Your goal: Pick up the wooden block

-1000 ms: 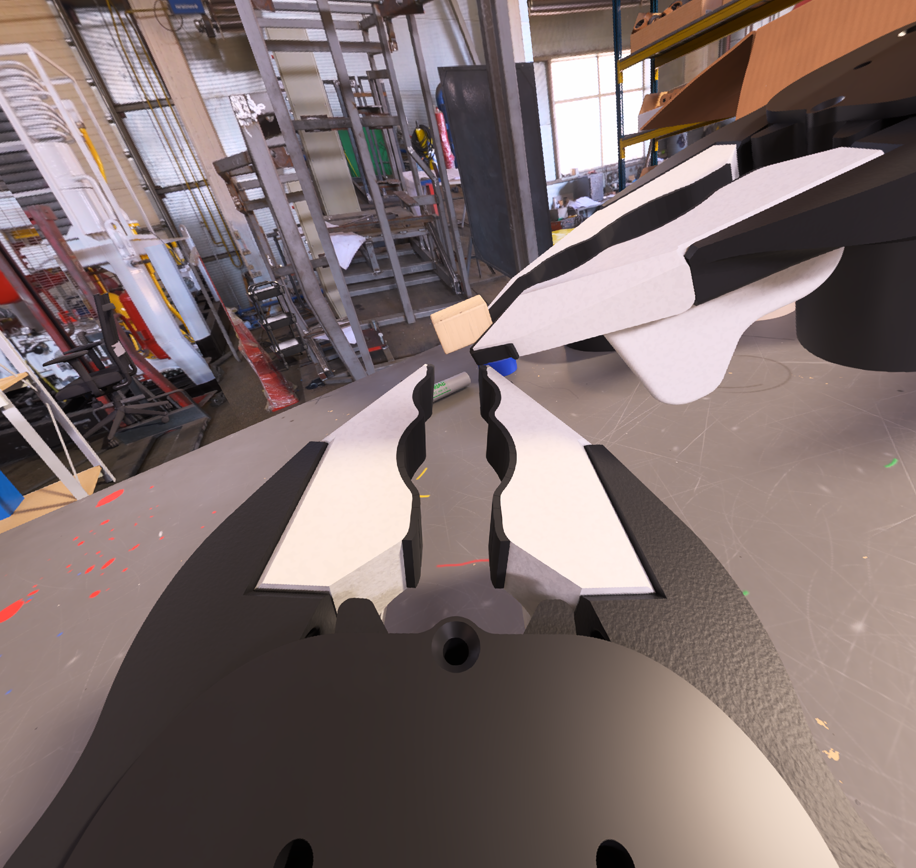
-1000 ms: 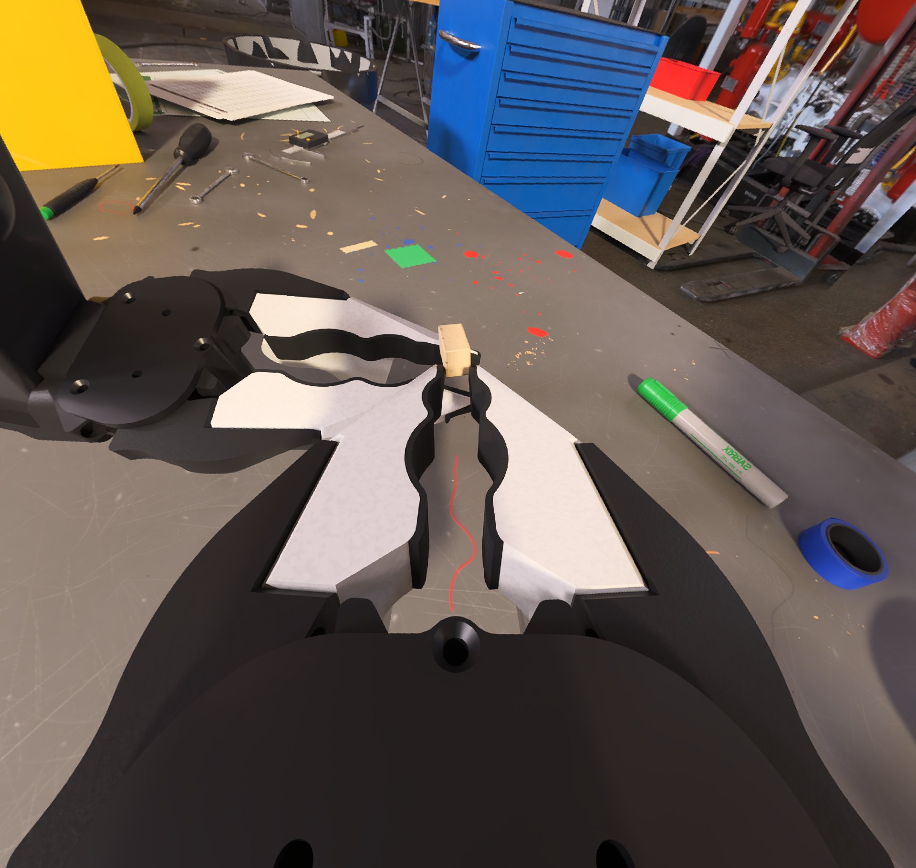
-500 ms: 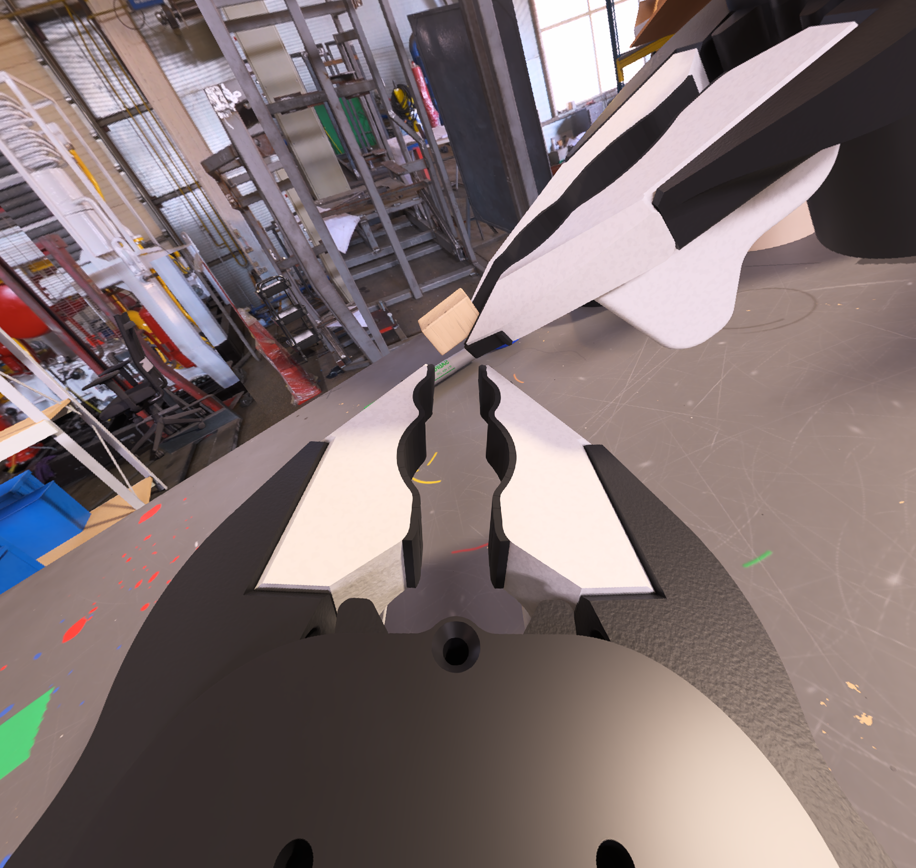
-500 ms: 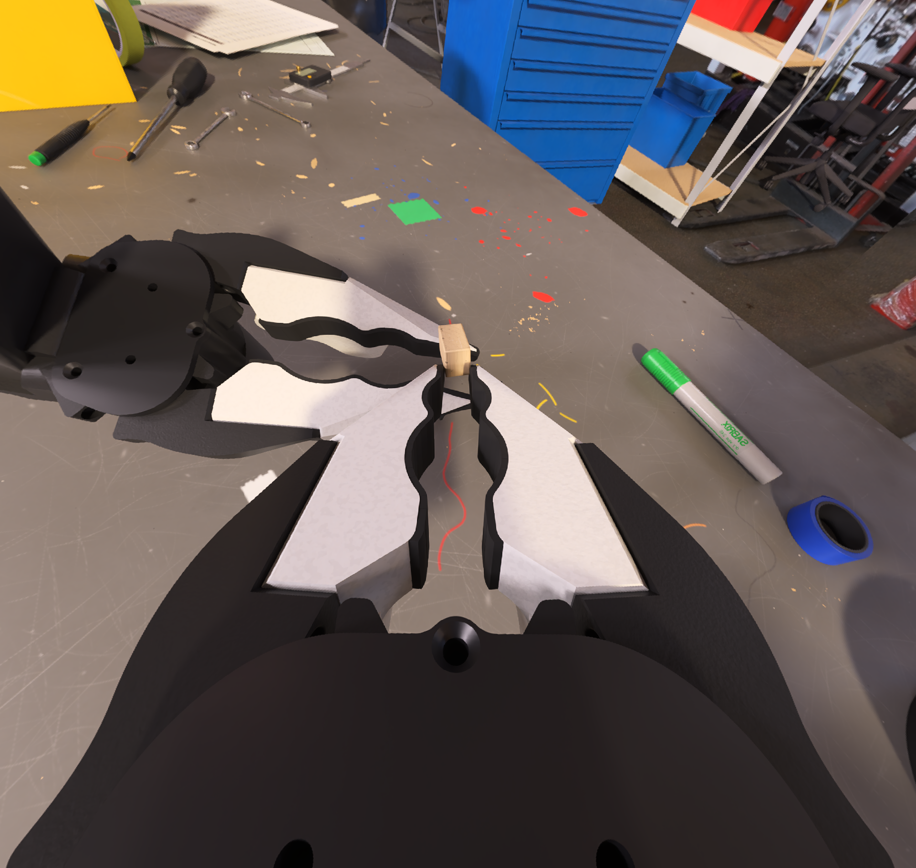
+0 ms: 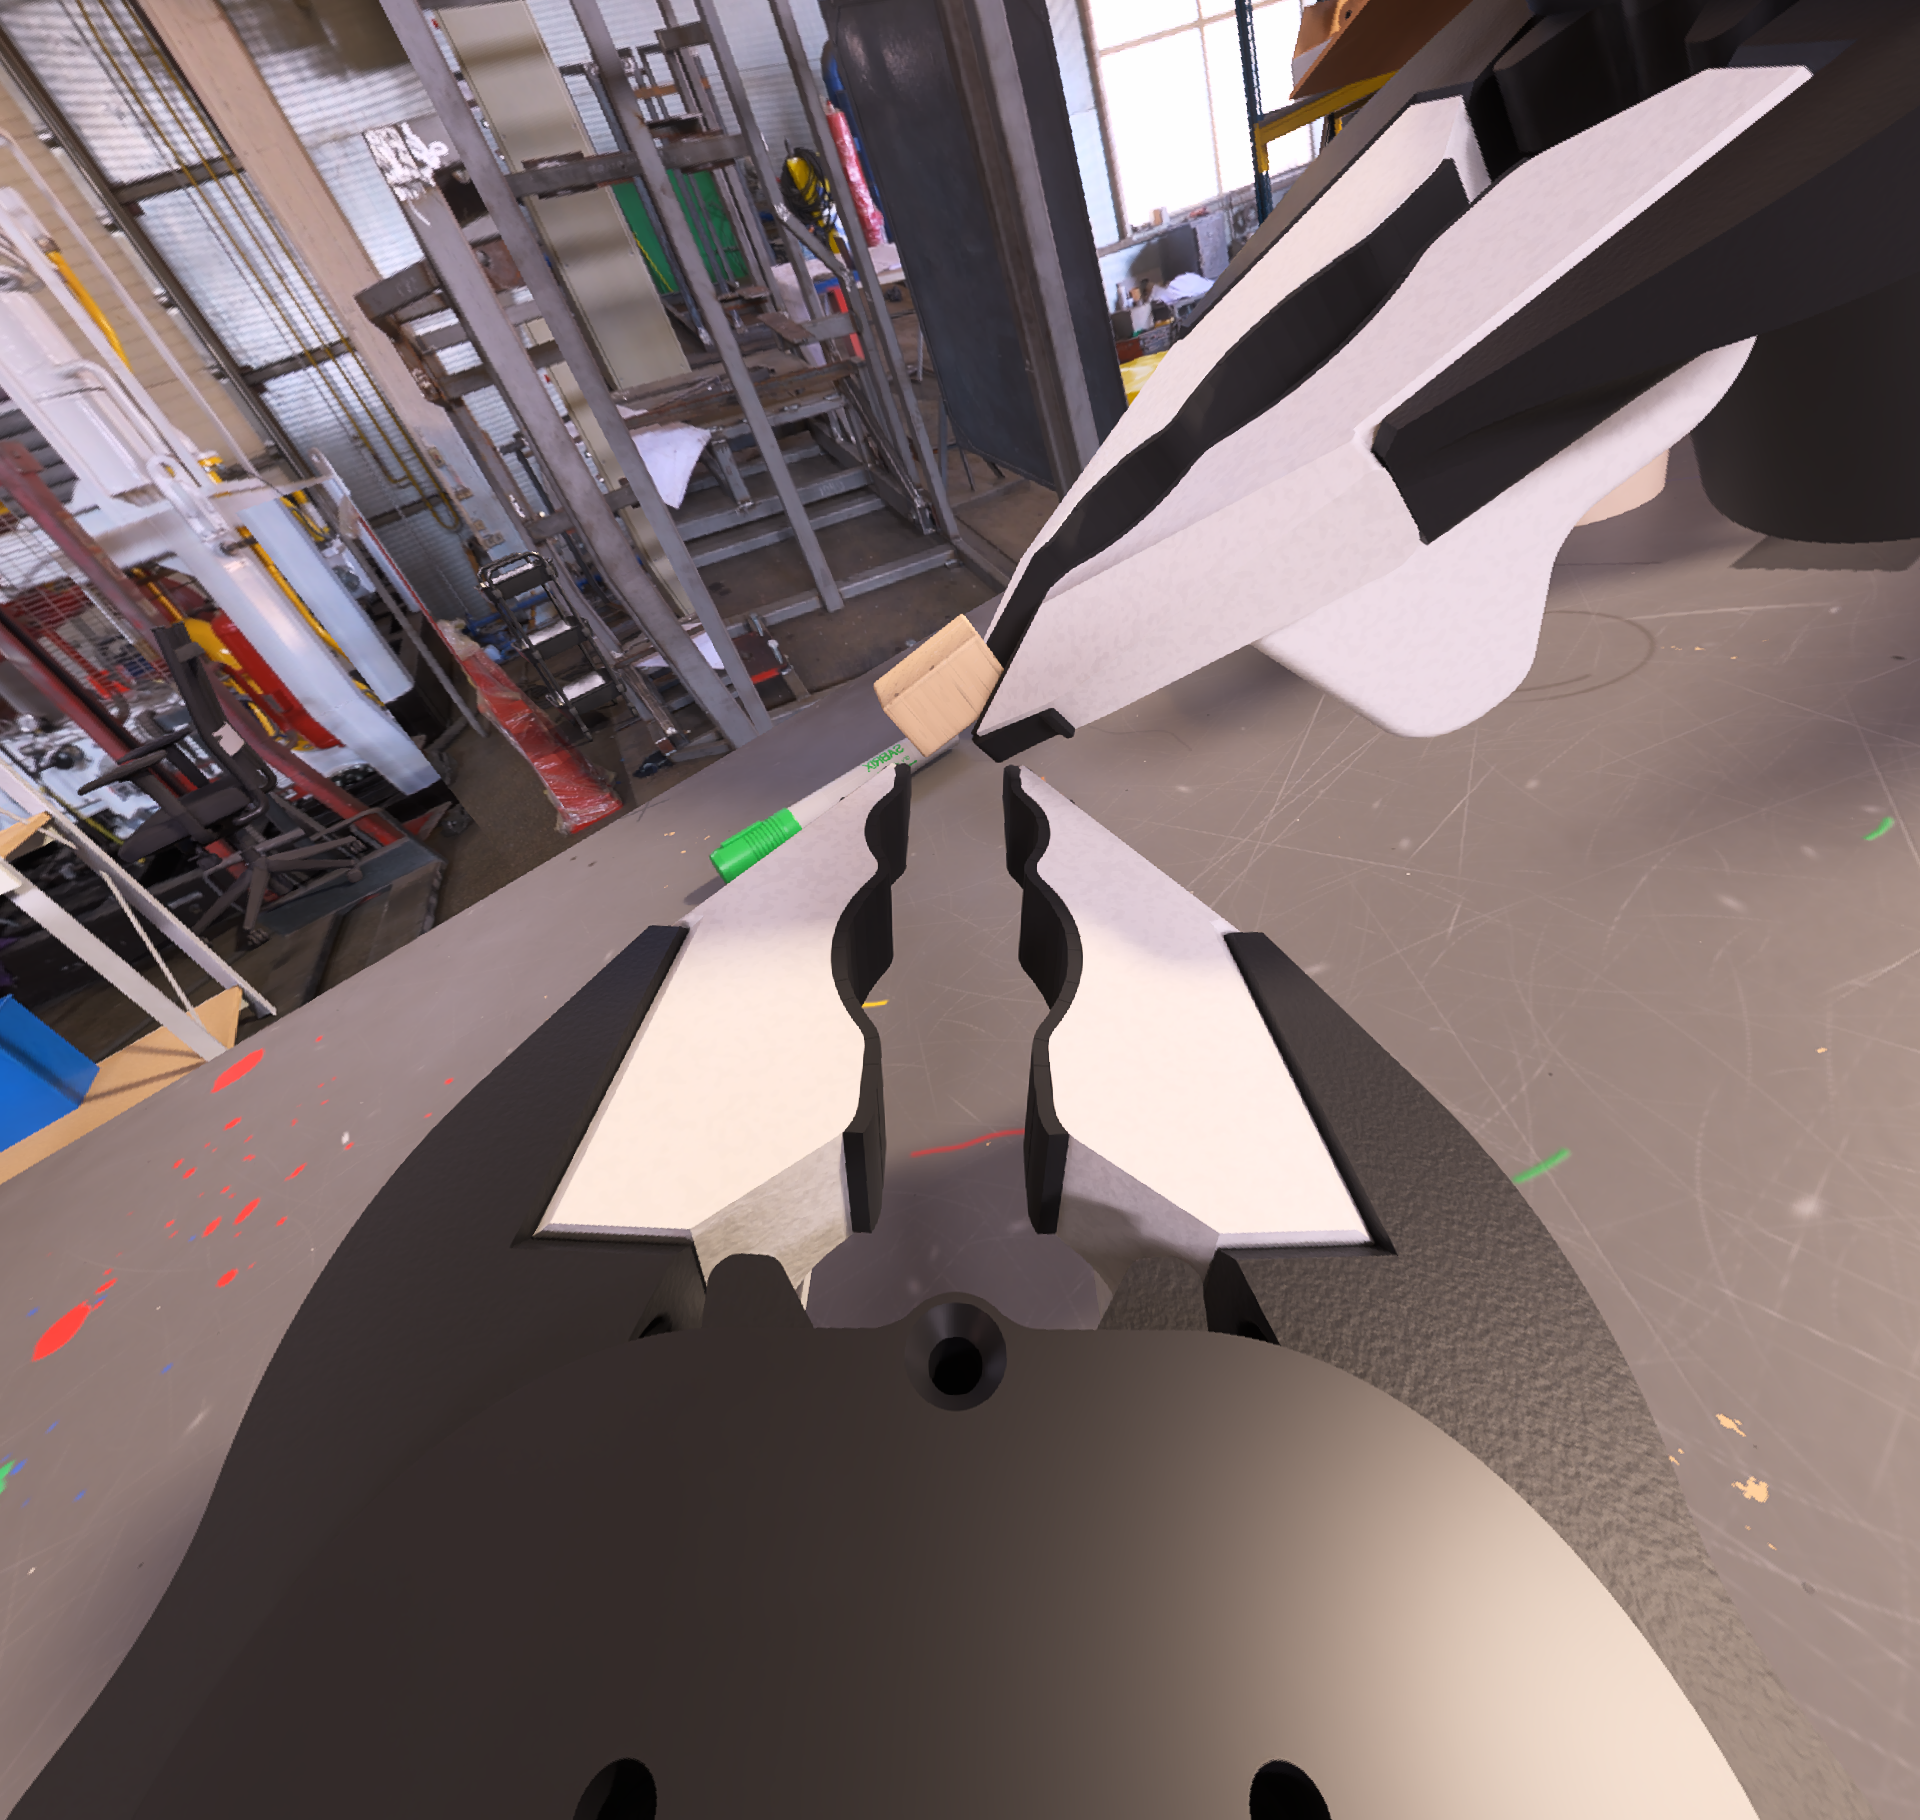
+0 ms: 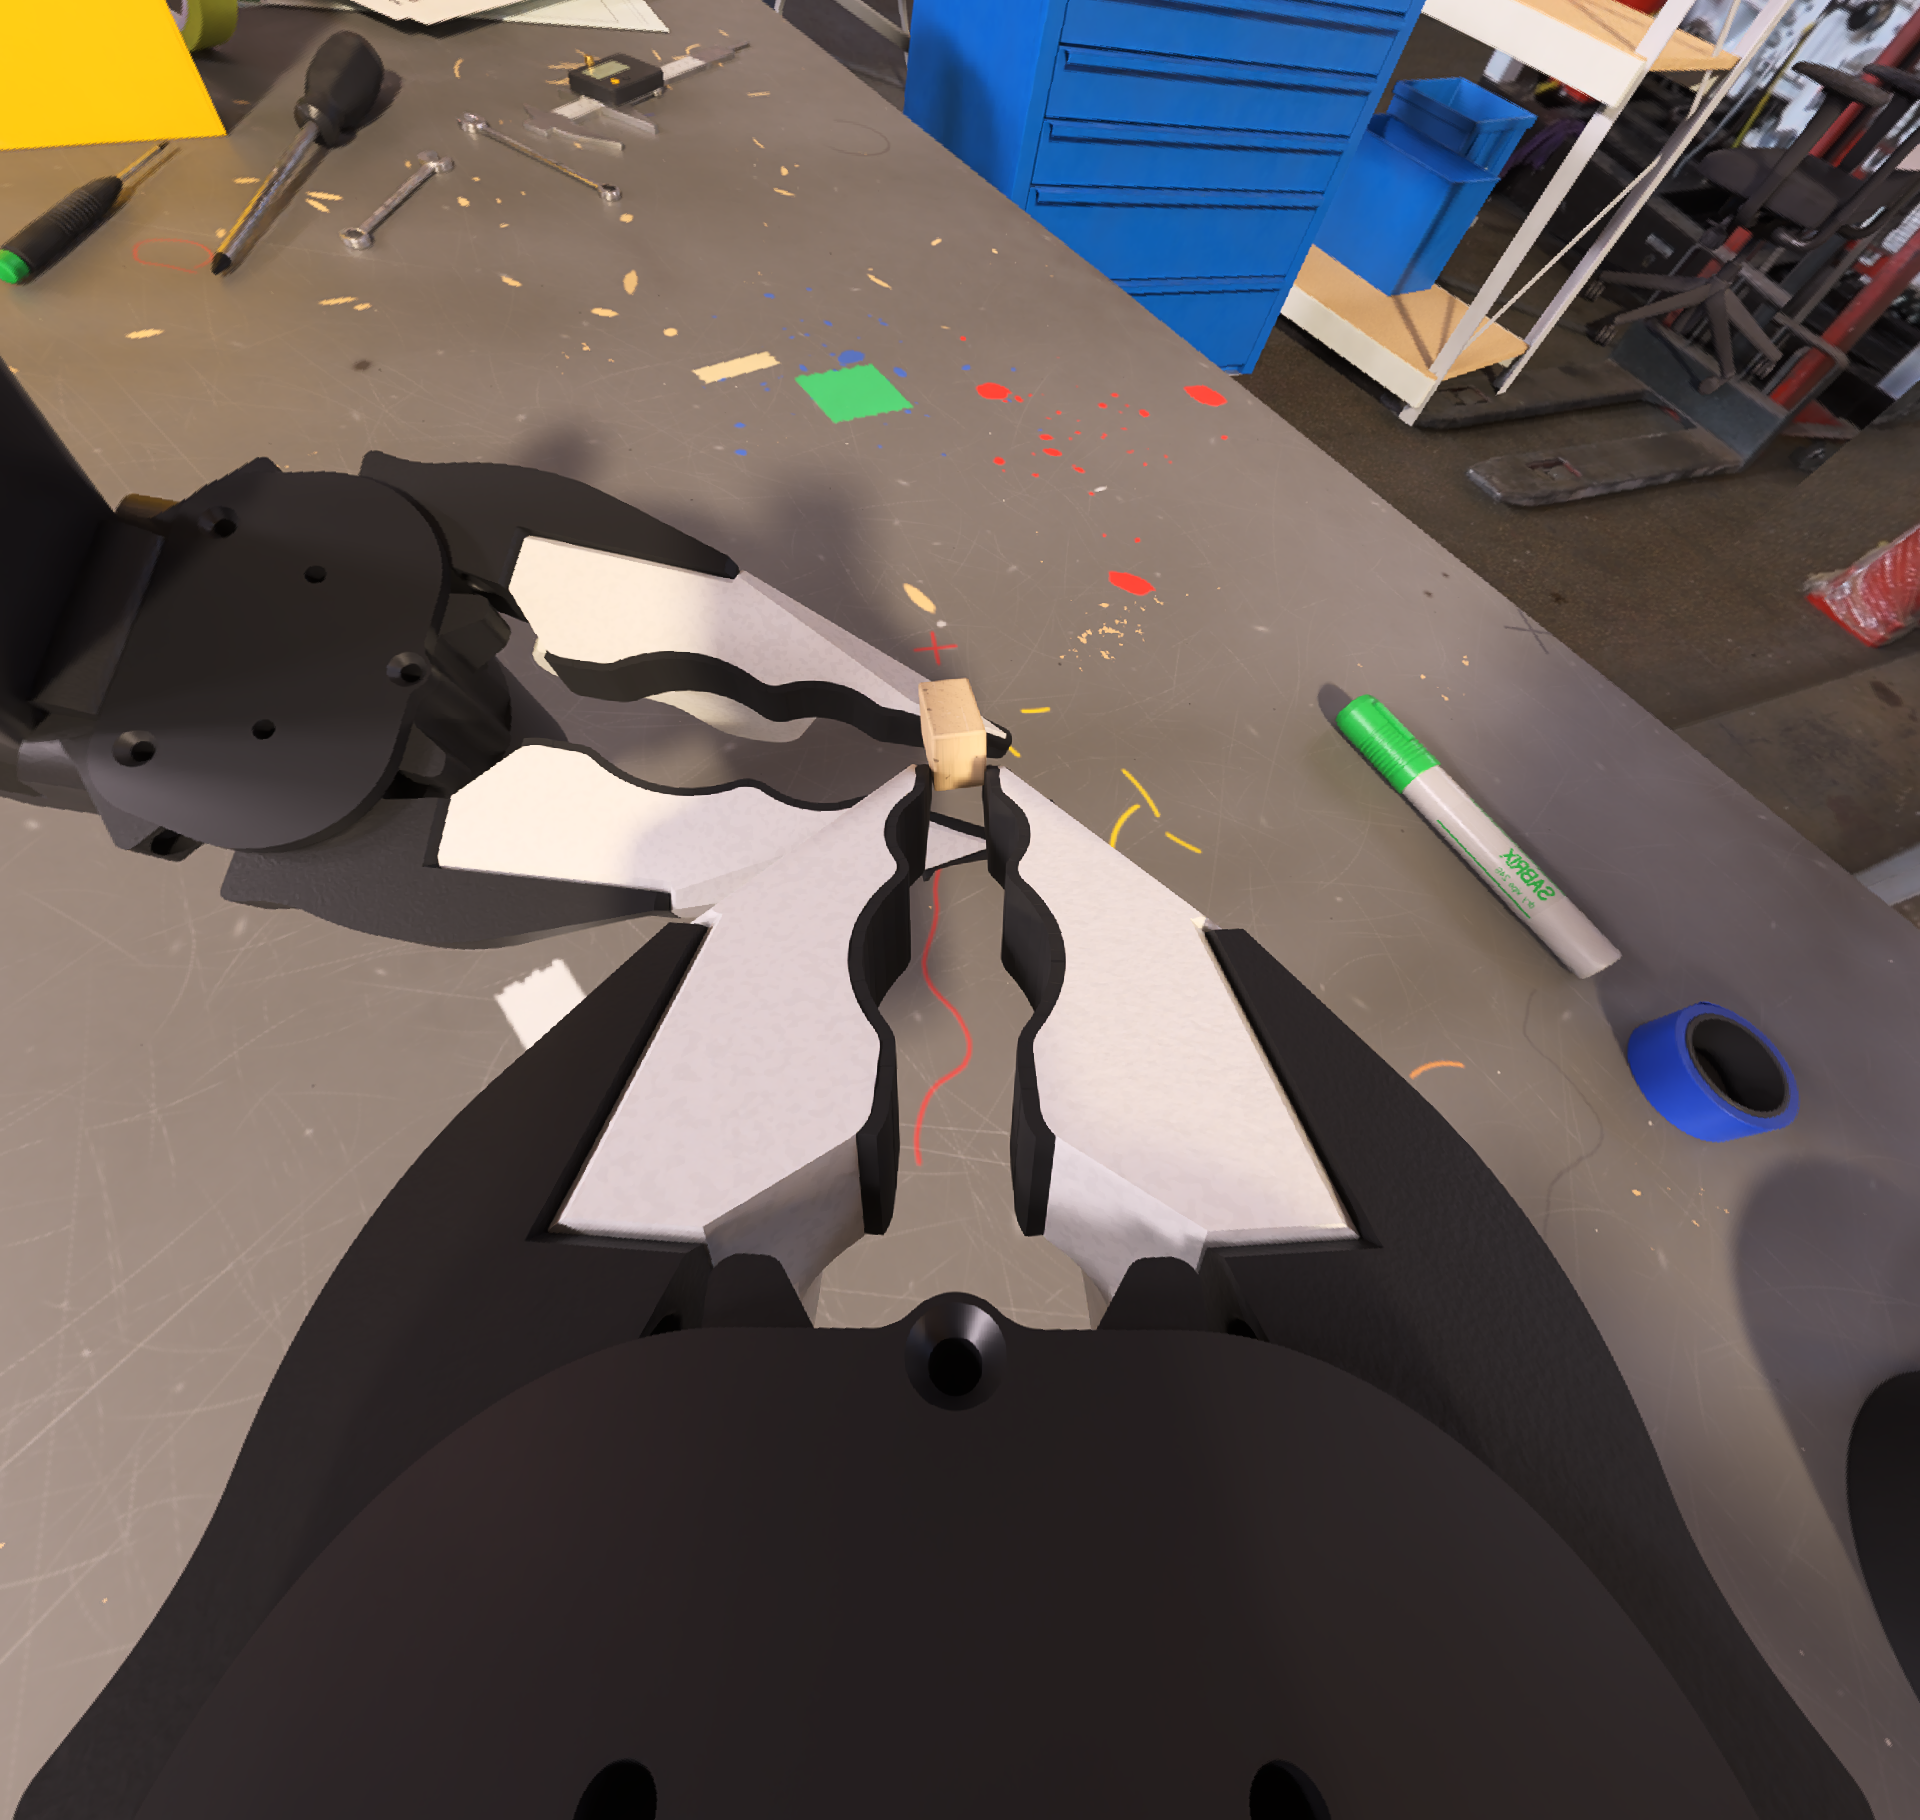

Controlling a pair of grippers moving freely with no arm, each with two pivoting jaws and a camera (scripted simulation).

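Note:
The small pale wooden block (image 6: 951,734) sits pinched at the very tips of my right gripper (image 6: 956,783), which is shut on it and holds it above the grey table (image 6: 312,1095). In the left wrist view the block (image 5: 935,695) shows at the tip of the right gripper (image 5: 997,726), which reaches in from the upper right. My left gripper (image 5: 953,778) is slightly open and empty, with its tips just below and short of the block. In the right wrist view the left gripper (image 6: 899,752) comes in from the left, its tips close beside the block.
A green-capped marker (image 6: 1475,835) and a blue tape roll (image 6: 1714,1074) lie to the right, near the table's edge. The marker (image 5: 769,835) also shows in the left wrist view. A screwdriver (image 6: 301,139), wrenches, papers and a yellow panel (image 6: 83,25) lie at the far left. A blue drawer cabinet (image 6: 1174,97) stands beyond the table.
My right gripper has risen with the block, and the table looks farther below. My left gripper has stayed close under the block, and more of the marker now shows.

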